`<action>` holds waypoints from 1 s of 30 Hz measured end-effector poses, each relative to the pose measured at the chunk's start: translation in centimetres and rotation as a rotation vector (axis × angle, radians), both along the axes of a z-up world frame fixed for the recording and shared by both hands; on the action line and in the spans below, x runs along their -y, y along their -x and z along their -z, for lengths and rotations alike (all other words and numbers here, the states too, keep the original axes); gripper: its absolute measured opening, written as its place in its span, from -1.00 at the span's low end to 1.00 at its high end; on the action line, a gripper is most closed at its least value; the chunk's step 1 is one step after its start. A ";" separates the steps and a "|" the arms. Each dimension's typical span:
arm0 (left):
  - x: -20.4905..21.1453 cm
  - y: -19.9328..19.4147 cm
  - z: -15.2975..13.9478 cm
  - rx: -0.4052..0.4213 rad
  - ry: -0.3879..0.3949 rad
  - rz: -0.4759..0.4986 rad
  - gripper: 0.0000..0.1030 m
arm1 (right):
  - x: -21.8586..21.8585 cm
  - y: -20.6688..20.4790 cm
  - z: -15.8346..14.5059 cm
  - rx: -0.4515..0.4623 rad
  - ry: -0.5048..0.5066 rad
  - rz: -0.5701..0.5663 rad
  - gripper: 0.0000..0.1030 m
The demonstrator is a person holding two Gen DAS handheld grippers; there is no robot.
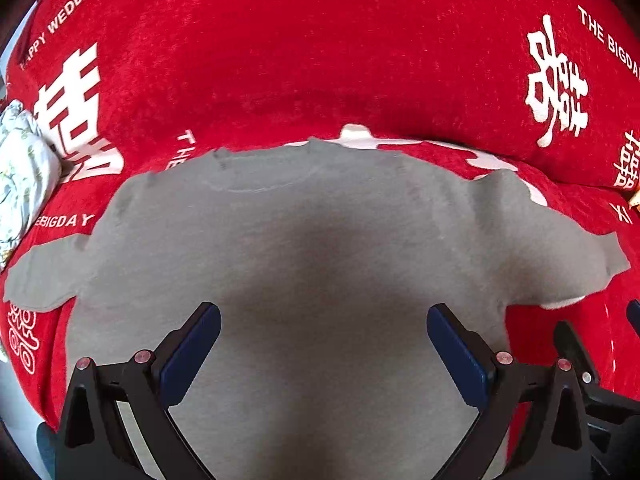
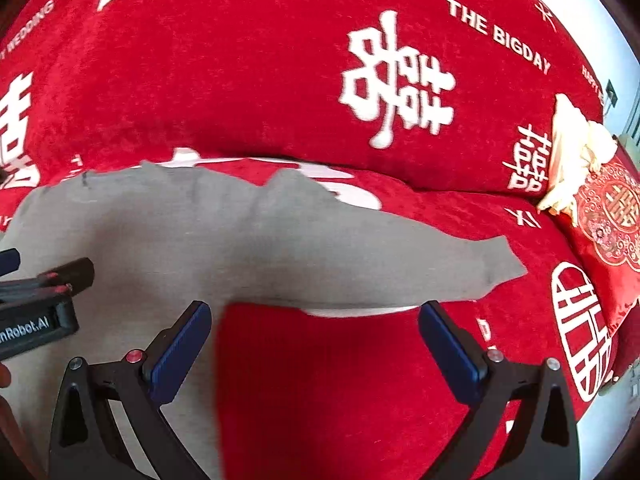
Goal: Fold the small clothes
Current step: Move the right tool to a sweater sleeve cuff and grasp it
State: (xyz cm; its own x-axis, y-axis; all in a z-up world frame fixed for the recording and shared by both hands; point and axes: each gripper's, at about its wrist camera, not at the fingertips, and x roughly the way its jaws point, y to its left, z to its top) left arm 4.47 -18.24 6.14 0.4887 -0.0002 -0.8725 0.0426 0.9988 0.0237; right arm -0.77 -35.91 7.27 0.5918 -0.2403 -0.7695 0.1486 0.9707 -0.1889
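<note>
A small grey T-shirt [image 1: 304, 248] lies spread flat on a red sofa seat, neck toward the backrest and both sleeves out to the sides. My left gripper [image 1: 324, 316] is open and empty, hovering over the shirt's lower middle. My right gripper [image 2: 316, 312] is open and empty, above the red seat just below the shirt's right sleeve [image 2: 440, 264] and beside the shirt's right side edge [image 2: 176, 248]. The left gripper's body [image 2: 36, 312] shows at the left of the right wrist view.
The red sofa cover [image 1: 320, 60] with white lettering rises into a backrest behind the shirt. A floral folded cloth [image 1: 20, 176] lies at the far left. A red embroidered cushion [image 2: 608, 224] and a cream cloth [image 2: 576, 148] lie at the right.
</note>
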 end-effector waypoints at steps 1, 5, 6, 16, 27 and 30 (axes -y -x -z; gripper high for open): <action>0.4 -0.2 0.1 0.001 0.000 0.005 1.00 | 0.7 -0.1 0.0 0.000 0.003 0.011 1.00; 2.6 -0.8 0.2 0.010 -0.020 0.027 1.00 | 3.0 -0.4 0.3 -0.003 0.008 0.047 1.00; 3.1 -0.9 0.3 0.009 -0.026 0.033 1.00 | 3.6 -0.5 0.5 -0.005 0.008 0.055 1.00; 7.5 -2.5 1.4 -0.003 -0.048 0.082 1.00 | 10.9 -1.4 2.9 -0.040 -0.013 0.168 1.00; 10.4 -4.4 2.6 -0.022 -0.061 0.102 1.00 | 19.2 -2.0 6.0 -0.072 -0.145 0.285 1.00; 10.4 -4.7 3.0 -0.025 -0.067 0.102 1.00 | 21.8 -2.5 6.6 -0.073 -0.227 0.334 1.00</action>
